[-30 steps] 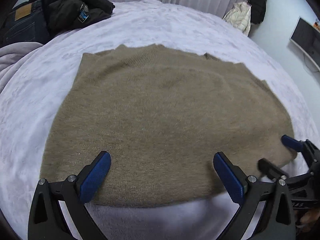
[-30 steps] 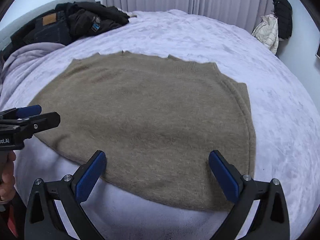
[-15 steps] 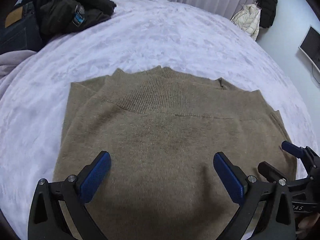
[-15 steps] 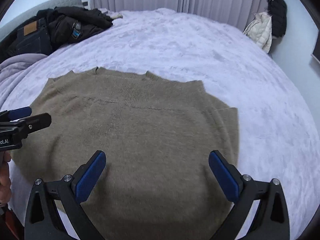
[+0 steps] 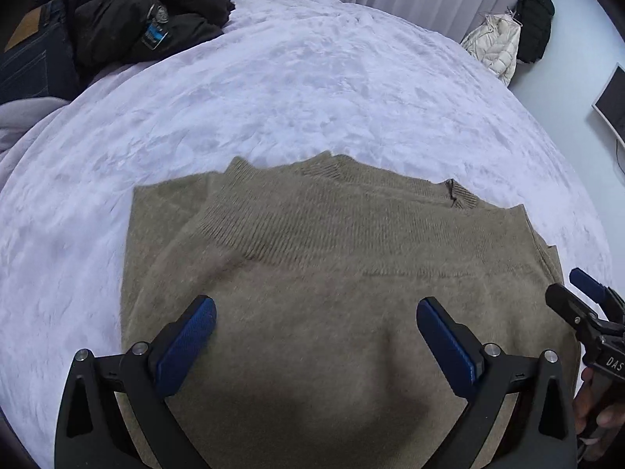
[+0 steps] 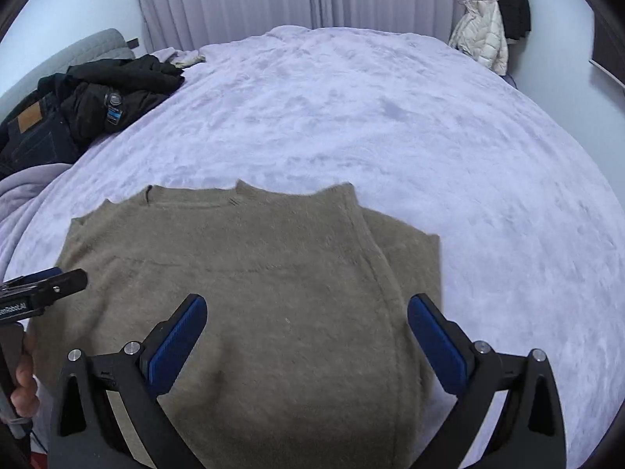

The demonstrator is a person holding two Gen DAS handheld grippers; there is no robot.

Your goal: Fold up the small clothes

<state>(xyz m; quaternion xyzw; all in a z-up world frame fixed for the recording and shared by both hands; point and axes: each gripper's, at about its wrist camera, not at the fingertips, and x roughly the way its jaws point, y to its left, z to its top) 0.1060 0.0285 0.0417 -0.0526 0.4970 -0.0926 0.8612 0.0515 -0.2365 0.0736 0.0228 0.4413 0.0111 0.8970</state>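
1. My left tongs (image 5: 316,336) are wide open and hold nothing. They hang just over the brown sweater (image 5: 332,273).
2. My right tongs (image 6: 306,332) are wide open too, with nothing in them, over the right part of the sweater.
3. The sweater lies flat on the fuzzy white blanket (image 5: 312,90) on the bed, near the bed's front edge. It looks folded already: a ribbed band (image 5: 312,222) lies across the top, and a strip of another layer peeks out on the left and on the right.
4. I think the next job is one more fold, or a pat to make it neat.
5. To do it well, I should grab both near corners at the same time, one in each tongs.
6. I should pinch all the layers, not just the top one.
7. Lift low and slow, so the soft wool does not slide or bunch.
8. Keep away from the black jacket (image 5: 136,19) and jeans (image 5: 31,54) at the bed's far left corner.
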